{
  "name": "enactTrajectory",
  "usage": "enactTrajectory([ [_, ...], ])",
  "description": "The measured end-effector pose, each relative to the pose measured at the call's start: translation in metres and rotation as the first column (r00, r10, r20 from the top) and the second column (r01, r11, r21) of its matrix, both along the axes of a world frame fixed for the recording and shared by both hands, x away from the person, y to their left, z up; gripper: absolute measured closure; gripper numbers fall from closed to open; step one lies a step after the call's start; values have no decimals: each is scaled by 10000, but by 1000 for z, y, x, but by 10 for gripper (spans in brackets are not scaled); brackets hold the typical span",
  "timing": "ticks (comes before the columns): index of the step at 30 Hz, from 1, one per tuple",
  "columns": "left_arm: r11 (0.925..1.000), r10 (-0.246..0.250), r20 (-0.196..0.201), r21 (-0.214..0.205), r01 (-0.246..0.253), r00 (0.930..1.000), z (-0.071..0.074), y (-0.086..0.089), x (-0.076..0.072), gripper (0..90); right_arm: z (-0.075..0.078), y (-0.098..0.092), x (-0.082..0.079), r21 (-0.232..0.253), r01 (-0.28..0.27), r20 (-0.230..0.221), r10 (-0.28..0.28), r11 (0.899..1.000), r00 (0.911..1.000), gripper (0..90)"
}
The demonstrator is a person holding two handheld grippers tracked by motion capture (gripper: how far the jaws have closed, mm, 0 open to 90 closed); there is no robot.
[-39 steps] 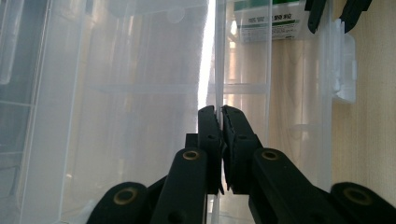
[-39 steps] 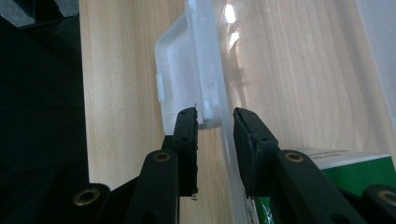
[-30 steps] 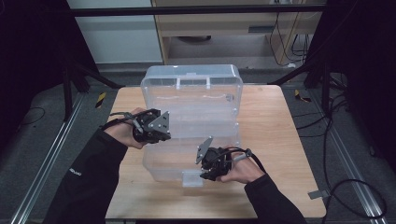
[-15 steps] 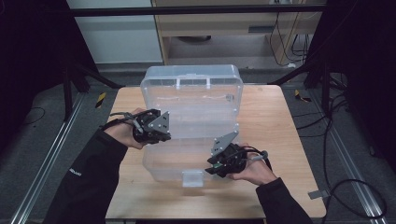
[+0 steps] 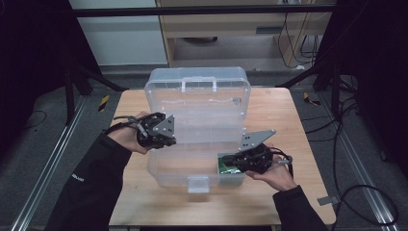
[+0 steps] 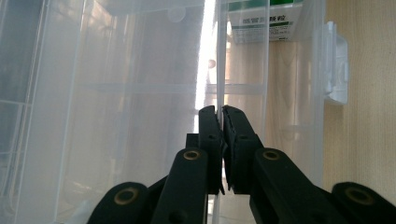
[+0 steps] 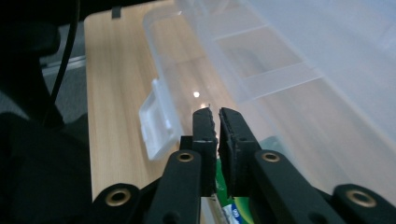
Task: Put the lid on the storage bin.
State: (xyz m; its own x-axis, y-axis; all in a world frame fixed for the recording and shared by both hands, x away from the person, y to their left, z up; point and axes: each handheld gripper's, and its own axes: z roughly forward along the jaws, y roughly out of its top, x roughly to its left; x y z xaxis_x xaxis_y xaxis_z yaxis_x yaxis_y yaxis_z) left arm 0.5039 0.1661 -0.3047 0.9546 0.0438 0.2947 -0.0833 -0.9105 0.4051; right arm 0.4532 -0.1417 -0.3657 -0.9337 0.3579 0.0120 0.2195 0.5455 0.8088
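A clear plastic box (image 5: 192,163) stands open on the wooden table, its lid (image 5: 197,96) tipped up at the back. My left gripper (image 5: 166,138) is shut on the box's thin left wall (image 6: 219,70), which runs between its pads (image 6: 220,112). A green and white packet (image 5: 225,167) lies in the box's front right corner; it is at the top of the left gripper view (image 6: 264,21) and under the right jaws (image 7: 233,205). My right gripper (image 5: 231,159) hovers over that corner. Its jaws (image 7: 215,114) have just been closing and stand shut with nothing between them.
The box's front latch (image 5: 198,183) hangs over the table's near side; it also appears as a latch (image 7: 156,121) in the right gripper view. Bare table (image 5: 288,120) lies right of the box. Dark frame legs and cables surround the table.
My right gripper has drawn out of the box toward the right and risen a little, and its jaws have closed. The green packet stays in the box. The left hand has not moved.
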Motion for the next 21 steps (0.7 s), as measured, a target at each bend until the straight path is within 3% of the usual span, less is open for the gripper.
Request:
enactTrajectory([
  [3,10000,3,6,-14,-3,10000,0,0,0,861,5,-7,0,505,296,98,-301,9983,9995,899],
  [14,10000,73,-10,48,-73,10000,0,0,0,861,16,-16,4,1493,613,472,-690,9869,9965,900],
  [18,10000,80,-30,43,-80,10000,0,0,0,861,26,-18,7,1934,899,674,-1047,9770,9922,900],
  [21,10000,52,-10,57,-52,10000,0,0,0,861,34,-22,16,2602,1491,763,-1743,9540,9817,900],
])
